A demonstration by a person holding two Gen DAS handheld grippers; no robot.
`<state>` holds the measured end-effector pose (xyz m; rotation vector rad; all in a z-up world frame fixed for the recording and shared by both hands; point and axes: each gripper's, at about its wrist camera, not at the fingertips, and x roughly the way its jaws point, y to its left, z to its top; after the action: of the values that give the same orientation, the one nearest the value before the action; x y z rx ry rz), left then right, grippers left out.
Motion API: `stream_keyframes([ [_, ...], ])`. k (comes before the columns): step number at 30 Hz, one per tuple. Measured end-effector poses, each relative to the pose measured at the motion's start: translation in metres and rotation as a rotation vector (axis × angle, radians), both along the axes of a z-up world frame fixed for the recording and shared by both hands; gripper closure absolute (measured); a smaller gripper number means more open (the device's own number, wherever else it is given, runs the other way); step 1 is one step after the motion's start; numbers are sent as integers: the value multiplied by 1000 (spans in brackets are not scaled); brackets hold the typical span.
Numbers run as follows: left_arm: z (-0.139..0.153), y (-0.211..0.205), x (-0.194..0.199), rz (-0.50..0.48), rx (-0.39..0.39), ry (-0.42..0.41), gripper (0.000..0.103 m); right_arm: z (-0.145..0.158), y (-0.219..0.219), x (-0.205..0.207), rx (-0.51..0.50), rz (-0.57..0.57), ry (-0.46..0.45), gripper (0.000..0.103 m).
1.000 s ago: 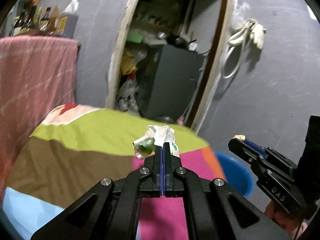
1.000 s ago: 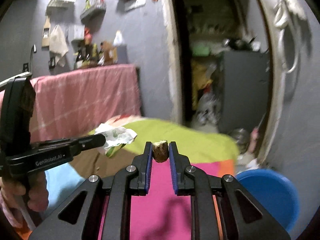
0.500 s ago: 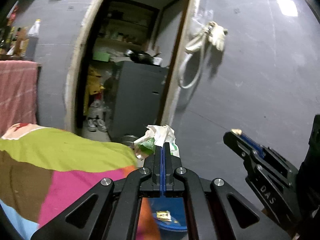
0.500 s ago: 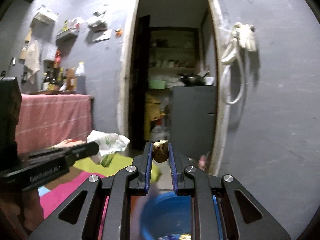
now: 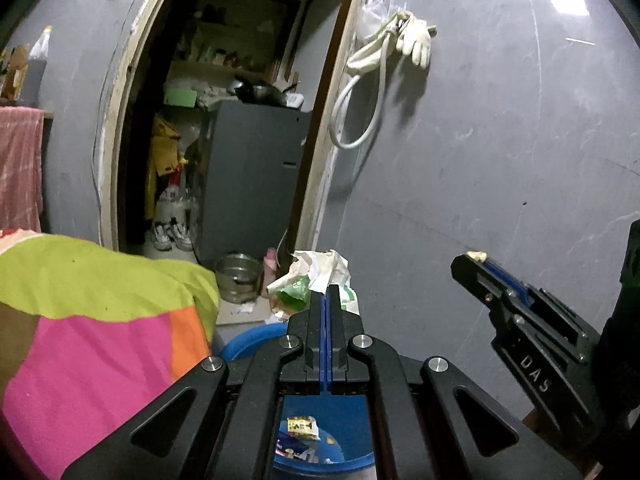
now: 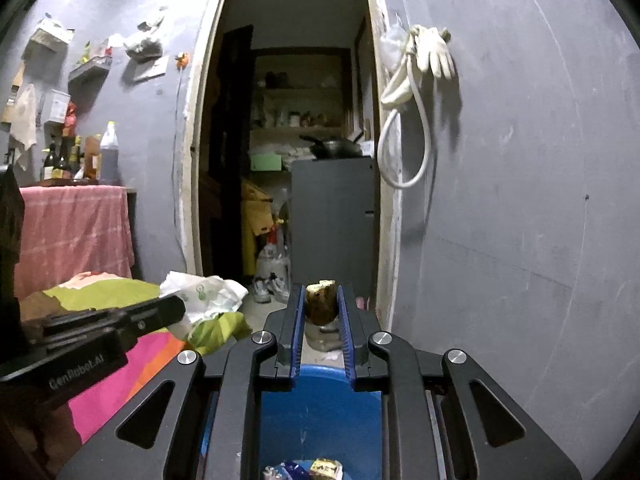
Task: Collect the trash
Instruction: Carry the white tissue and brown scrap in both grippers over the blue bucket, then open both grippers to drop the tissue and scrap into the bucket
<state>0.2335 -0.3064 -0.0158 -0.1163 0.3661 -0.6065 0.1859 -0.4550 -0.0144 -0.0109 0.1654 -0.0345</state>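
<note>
- 2 pairs of black tongs with blue pads are in view, each closed on a piece of trash.
- Left tongs [image 5: 327, 298]: pads pressed flat together, pinching the edge of a crumpled white plastic wrapper with green print [image 5: 316, 276], which sticks up and out past the tips.
- Right tongs [image 6: 322, 308]: narrow gap, pads clamped on both sides of a small brownish lump of food scrap with a pale top [image 6: 321, 304], seated right at the tips.
- From the right wrist view, the left tongs [image 6: 176, 310] lie to the left at about the same height, the white wrapper [image 6: 204, 294] bunched at their tip.
- From the left wrist view, the right tongs [image 5: 474, 266] lie to the right, the pale top of the scrap [image 5: 475, 256] just showing at the tip.
- Directly below both tongs sits a round blue plastic basin [image 6: 320, 400] on the floor, with a few printed packets [image 5: 302, 428] lying in its bottom.
- Left of the tongs, a bed cover in green, pink and orange blocks [image 5: 100, 320] ends just beside the basin.
- Ahead of the tongs, an open doorway [image 6: 296, 120] in a grey wall leads to a cluttered room; a small metal pot [image 5: 238, 278] stands on the floor near it.
</note>
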Motion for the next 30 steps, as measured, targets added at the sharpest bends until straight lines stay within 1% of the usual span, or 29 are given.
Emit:
stream_keyframes([
  [5,-11,2,5,18,-7,18,103,-4,-6,3,13,-13,4,89],
  [13,-16,8,11,43,-12,18,103,-9,-7,6,20,-27,5,89],
  [30,-30,2,21,40,11,64,103,-17,-14,19,52,-35,58,88],
])
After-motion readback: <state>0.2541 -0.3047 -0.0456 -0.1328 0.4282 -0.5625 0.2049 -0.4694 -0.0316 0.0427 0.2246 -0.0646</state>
